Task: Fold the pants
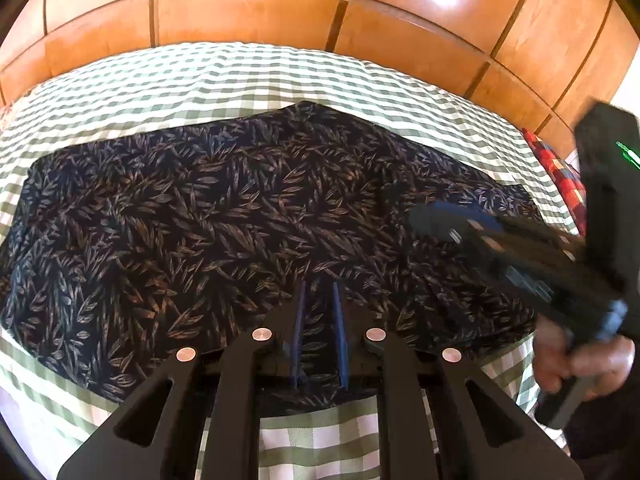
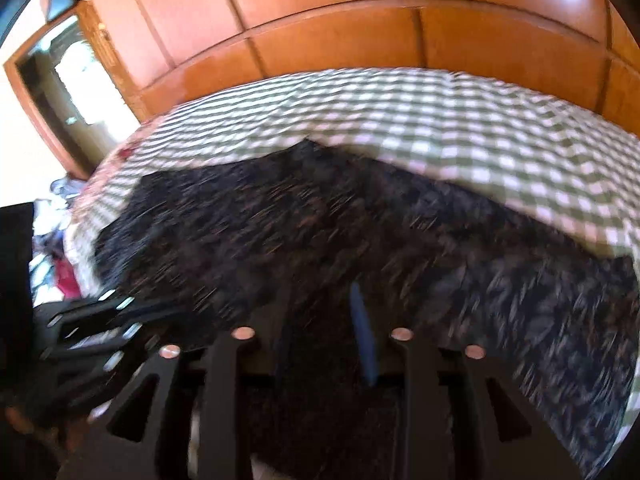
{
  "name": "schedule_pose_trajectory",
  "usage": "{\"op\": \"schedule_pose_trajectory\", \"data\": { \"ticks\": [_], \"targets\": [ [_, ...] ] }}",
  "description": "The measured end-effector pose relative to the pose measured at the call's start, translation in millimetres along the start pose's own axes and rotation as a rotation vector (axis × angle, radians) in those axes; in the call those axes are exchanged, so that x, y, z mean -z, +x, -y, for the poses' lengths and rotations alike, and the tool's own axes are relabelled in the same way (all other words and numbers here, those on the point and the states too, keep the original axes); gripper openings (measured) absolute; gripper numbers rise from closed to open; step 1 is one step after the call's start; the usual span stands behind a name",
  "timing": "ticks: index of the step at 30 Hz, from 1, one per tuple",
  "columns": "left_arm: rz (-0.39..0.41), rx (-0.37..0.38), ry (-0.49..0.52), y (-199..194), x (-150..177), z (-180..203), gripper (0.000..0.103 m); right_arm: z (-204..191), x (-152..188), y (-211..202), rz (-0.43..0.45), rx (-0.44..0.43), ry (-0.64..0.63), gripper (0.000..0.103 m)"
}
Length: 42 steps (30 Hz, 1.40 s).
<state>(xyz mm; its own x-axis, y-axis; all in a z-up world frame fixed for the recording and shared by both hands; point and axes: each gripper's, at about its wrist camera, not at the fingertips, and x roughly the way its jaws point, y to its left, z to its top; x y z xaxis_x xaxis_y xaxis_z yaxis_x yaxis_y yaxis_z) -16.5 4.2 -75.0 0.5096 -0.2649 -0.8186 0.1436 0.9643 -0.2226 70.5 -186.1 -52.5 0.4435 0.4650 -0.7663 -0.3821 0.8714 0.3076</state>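
Dark pants (image 1: 224,216) with a brown and blue leaf print lie flat across a bed with a green-and-white checked cover (image 1: 208,76). My left gripper (image 1: 320,284) hovers over their near edge; its blue pads (image 1: 299,320) stand a narrow gap apart with print showing between them. My right gripper (image 1: 428,220) reaches in from the right over the pants' right part, blurred, held by a hand (image 1: 580,360). In the blurred right wrist view, the right gripper (image 2: 320,292) is open above the pants (image 2: 320,216), and the left gripper (image 2: 116,308) shows at the left edge.
Orange wooden wardrobe panels (image 1: 260,12) rise behind the bed. A red checked cloth (image 1: 560,176) lies at the bed's right end. Past the left end, the right wrist view shows a doorway (image 2: 68,80) and a heap of clutter (image 2: 52,240) low down.
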Motion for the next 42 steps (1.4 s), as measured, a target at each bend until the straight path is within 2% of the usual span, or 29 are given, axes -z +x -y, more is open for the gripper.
{"op": "schedule_pose_trajectory", "data": {
  "ticks": [2,5,7,8,9,14,18,20,22,25,26,27,29,30,32,34,40,42],
  "targets": [
    [-0.003,-0.002,-0.006,2.0,1.2,-1.6,0.012,-7.1,11.2,-10.7,-0.011,-0.039,-0.027,0.049],
    [-0.002,-0.005,-0.013,1.3,3.2,-2.9,0.012,-14.4,24.4,-18.5,-0.033,-0.051,-0.057,0.049],
    [-0.001,-0.004,-0.017,0.7,4.2,-3.1,0.012,-17.4,36.5,-17.1,-0.057,-0.023,-0.074,0.042],
    [-0.002,-0.004,-0.019,0.1,4.6,-2.9,0.012,-18.6,40.9,-15.3,-0.064,-0.006,-0.087,0.031],
    [-0.003,-0.003,-0.022,0.2,5.2,-2.9,0.012,-19.2,43.4,-13.6,-0.065,-0.006,-0.093,0.025],
    [-0.006,0.029,-0.063,-1.0,5.7,-10.9,0.012,-26.3,46.5,-14.4,-0.040,0.011,-0.107,0.015],
    [-0.007,0.094,-0.146,-8.8,5.1,-32.6,0.012,-21.6,46.4,-37.6,0.000,-0.070,-0.051,0.014],
    [0.001,0.123,-0.179,-15.0,7.0,-45.7,0.012,-23.5,52.2,-37.9,-0.013,-0.081,-0.067,0.014],
    [-0.004,0.171,-0.237,-20.5,12.1,-62.3,0.012,-21.0,63.8,-21.4,-0.071,-0.063,-0.064,0.014],
    [0.016,0.210,-0.320,-33.5,24.4,-87.0,0.013,-19.2,68.5,-18.0,-0.045,-0.089,-0.035,0.020],
    [0.027,0.222,-0.339,-38.4,28.4,-93.8,0.024,-17.1,69.7,-19.0,-0.044,-0.110,-0.016,0.025],
    [0.046,0.236,-0.364,-45.5,33.4,-102.6,0.031,-14.8,69.8,-18.4,-0.043,-0.131,0.001,0.026],
    [0.088,0.282,-0.431,-60.0,44.2,-121.9,0.031,-14.1,69.6,-20.5,-0.043,-0.137,-0.001,0.029],
    [0.103,0.296,-0.456,-65.2,47.4,-129.4,0.033,-13.7,68.6,-21.9,-0.043,-0.151,0.006,0.035],
    [0.145,0.278,-0.506,-79.4,56.6,-148.5,0.039,-10.2,64.5,-28.9,-0.037,-0.195,0.030,0.044],
    [0.181,0.262,-0.579,-89.7,67.0,-170.8,0.039,-9.5,59.9,-40.6,-0.005,-0.221,0.039,0.047],
    [0.263,0.294,-0.889,-99.1,97.5,-237.4,0.039,-2.3,58.2,-49.9,0.015,-0.184,0.048,0.050],
    [0.278,0.306,-0.955,-96.6,102.3,-248.8,0.041,1.7,59.1,-48.3,0.012,-0.170,0.066,0.051]
  ]
}}
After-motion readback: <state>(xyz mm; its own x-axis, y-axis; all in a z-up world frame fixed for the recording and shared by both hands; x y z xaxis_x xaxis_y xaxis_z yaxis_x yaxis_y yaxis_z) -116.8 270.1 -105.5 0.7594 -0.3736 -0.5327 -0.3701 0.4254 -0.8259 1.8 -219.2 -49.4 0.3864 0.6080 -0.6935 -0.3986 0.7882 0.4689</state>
